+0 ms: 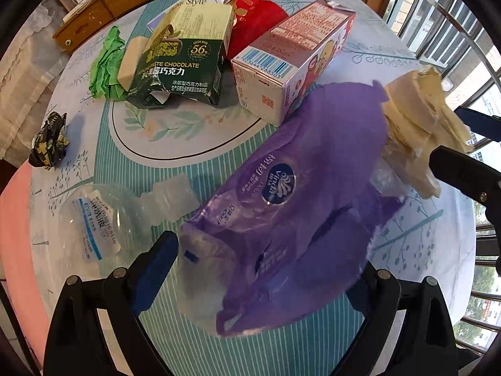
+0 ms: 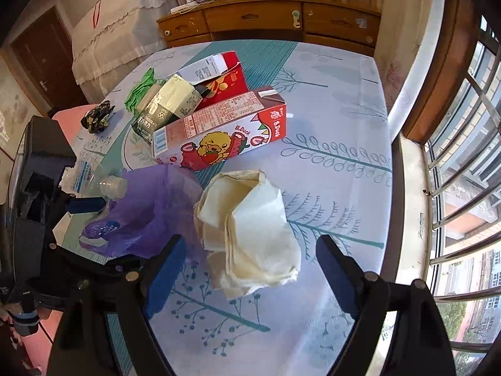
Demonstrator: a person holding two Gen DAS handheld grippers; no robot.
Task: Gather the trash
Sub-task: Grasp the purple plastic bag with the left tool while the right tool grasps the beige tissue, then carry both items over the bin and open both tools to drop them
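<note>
Both grippers hover with fingers spread over a littered table [image 2: 344, 100]: the left gripper [image 1: 266, 269] straddles a purple Vinda tissue wrapper [image 1: 297, 206], the right gripper [image 2: 250, 269] flanks crumpled cream paper [image 2: 250, 228]. A B.Duck carton [image 2: 219, 134] lies just beyond.

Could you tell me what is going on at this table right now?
A person is clearing trash with two handheld grippers. The left gripper is open around a purple wrapper; the right gripper is open around a wad of paper. Cartons and other scraps lie beyond on the table.
</note>
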